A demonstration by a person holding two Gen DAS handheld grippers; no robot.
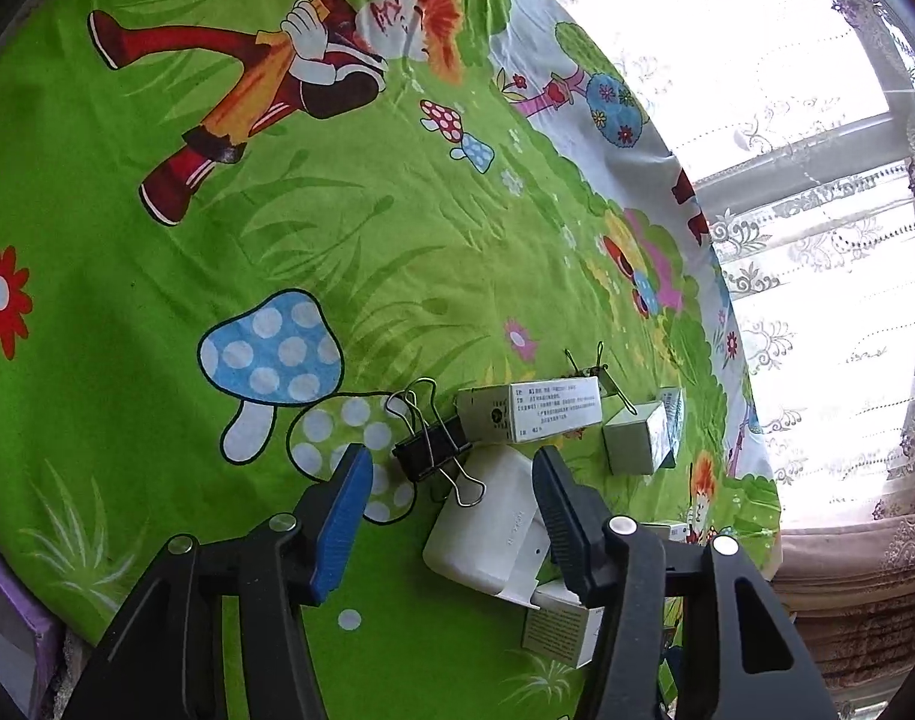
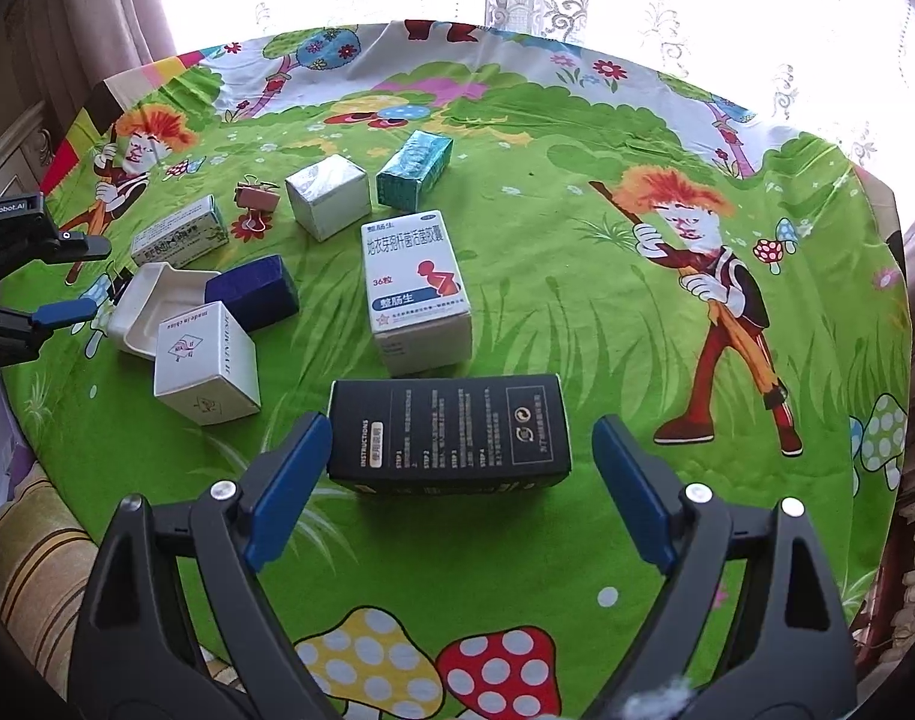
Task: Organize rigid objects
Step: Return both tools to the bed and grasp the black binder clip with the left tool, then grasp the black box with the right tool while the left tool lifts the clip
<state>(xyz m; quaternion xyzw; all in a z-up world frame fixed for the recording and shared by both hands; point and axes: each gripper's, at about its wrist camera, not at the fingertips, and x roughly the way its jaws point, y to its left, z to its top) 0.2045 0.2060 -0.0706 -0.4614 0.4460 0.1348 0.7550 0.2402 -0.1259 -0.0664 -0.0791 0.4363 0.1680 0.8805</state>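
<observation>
My left gripper (image 1: 451, 492) is open just above the cloth, with a black binder clip (image 1: 436, 447) and a white plastic tray-like box (image 1: 487, 528) between its fingers; it also shows at the left edge of the right wrist view (image 2: 76, 279). My right gripper (image 2: 460, 462) is open around a black instruction box (image 2: 451, 432) that lies flat on the cloth, not squeezed. Further off lie a white medicine box (image 2: 418, 288), a white cube box (image 2: 208, 363), a dark blue box (image 2: 253, 291), a silver box (image 2: 328, 195) and a teal box (image 2: 415, 168).
A round table under a green cartoon cloth (image 2: 577, 312) fills both views. A long white box (image 1: 529, 411) and a pink binder clip (image 2: 256, 198) lie near the left group. Lace curtains (image 1: 817, 180) and a window stand behind the far edge.
</observation>
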